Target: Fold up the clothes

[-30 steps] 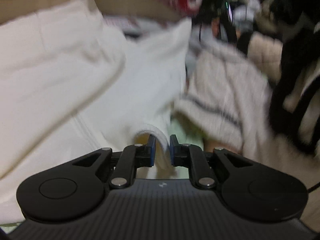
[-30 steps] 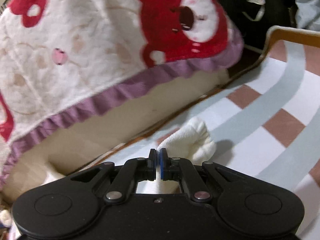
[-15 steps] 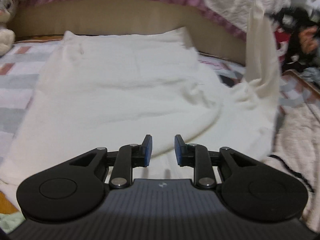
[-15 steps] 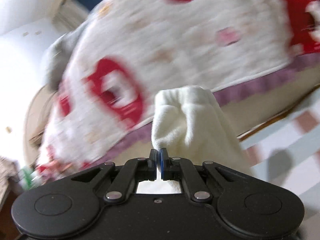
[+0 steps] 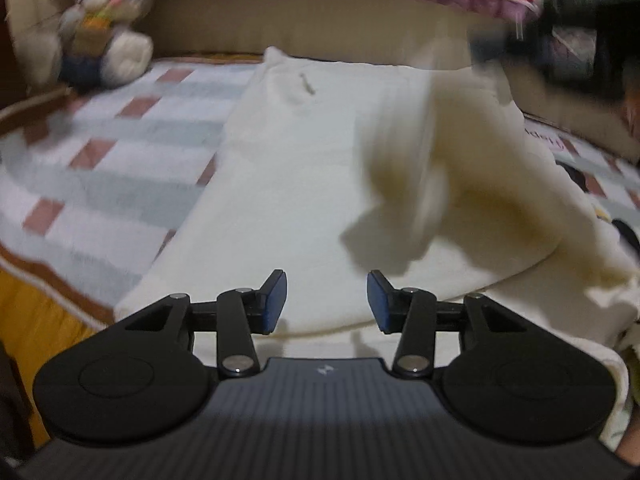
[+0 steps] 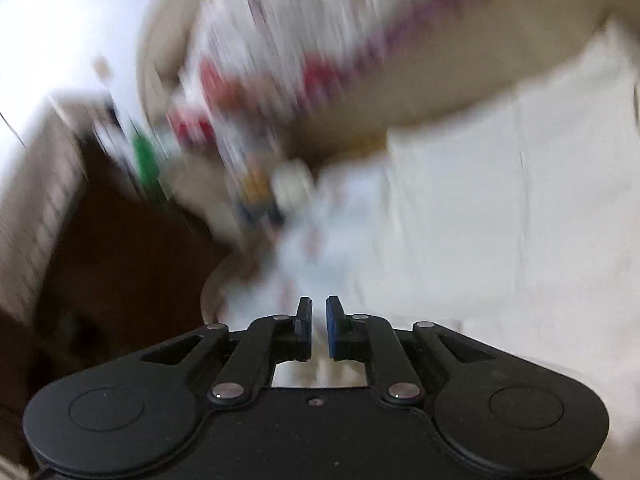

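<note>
Garment [image 5: 288,184] lies on the bed beside the rabbit [image 5: 100,20] | left gripper [image 5: 326,300] opening, empty | right gripper [image 6: 319,330] narrow, opening, empty | risk: we judge the falling flap [image 5: 408,184] lands crooked.

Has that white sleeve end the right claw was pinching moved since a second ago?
Yes. The sleeve end has left the bed's edge, swung over the garment body, and is free of the opening right claw.

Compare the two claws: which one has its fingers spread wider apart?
The left claw: its jaws are opening with a wide gap and nothing between them. The right claw shows only a narrow slit, also opening and empty.
</note>
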Motion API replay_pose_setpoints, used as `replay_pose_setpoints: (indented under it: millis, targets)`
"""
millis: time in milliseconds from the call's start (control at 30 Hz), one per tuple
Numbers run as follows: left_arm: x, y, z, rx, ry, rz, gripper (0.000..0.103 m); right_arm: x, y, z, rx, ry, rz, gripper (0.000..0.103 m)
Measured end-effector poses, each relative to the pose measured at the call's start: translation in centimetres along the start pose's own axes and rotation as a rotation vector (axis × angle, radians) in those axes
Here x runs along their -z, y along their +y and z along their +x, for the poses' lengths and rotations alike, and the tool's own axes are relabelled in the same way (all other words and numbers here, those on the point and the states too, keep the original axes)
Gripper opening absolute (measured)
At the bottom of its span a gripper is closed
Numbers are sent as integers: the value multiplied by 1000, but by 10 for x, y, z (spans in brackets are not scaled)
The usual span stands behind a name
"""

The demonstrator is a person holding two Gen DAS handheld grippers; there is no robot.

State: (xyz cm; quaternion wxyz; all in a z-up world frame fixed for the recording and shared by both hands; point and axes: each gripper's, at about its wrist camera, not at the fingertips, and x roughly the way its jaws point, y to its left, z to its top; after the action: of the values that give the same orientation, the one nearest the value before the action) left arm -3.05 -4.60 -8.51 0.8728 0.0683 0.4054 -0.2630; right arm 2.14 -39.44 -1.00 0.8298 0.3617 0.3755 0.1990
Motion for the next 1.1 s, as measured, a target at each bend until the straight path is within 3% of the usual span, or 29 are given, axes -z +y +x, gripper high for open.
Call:
replay_pose_setpoints:
  millis: [67,167,233,333,400,433,533,600,700,767,867,1000,1033,1100]
  targets:
    - [4,8,-1,12,10,-33,46,10,-16,4,21,76,14,44]
    - [10,15,1,50,35,-88,46,17,-48,-23,111,70,56,48]
    - [13,21,1,106,45,-149,46,17,-68,-43,221,60,78,53]
    - [13,32,7,214,50,-302,47,28,-96,-83,517,-1,56,56]
    - [13,40,13,280,52,-422,48,36,-117,-102,670,-26,126,56]
    - [13,44,17,309,55,-482,49,38,-130,-112,703,-39,198,57]
    - [10,52,36,385,89,-624,51,39,-159,-135,551,-123,435,58]
    - [6,54,51,412,115,-696,51,38,-163,-140,502,-158,478,60]
    - [3,52,67,404,126,-774,51,39,-147,-133,625,-171,377,60]
    - [5,47,73,393,116,-799,52,41,-121,-127,802,-183,158,60]
    - [11,40,82,391,131,-810,52,44,-84,-109,877,-204,-141,60]
    - [9,35,93,434,142,-802,56,45,-64,-80,697,-187,-225,60]
    - [9,34,95,474,140,-817,66,45,-65,-71,683,-171,-227,60]
    - [10,33,102,533,156,-867,68,46,-70,-52,697,-117,-243,60]
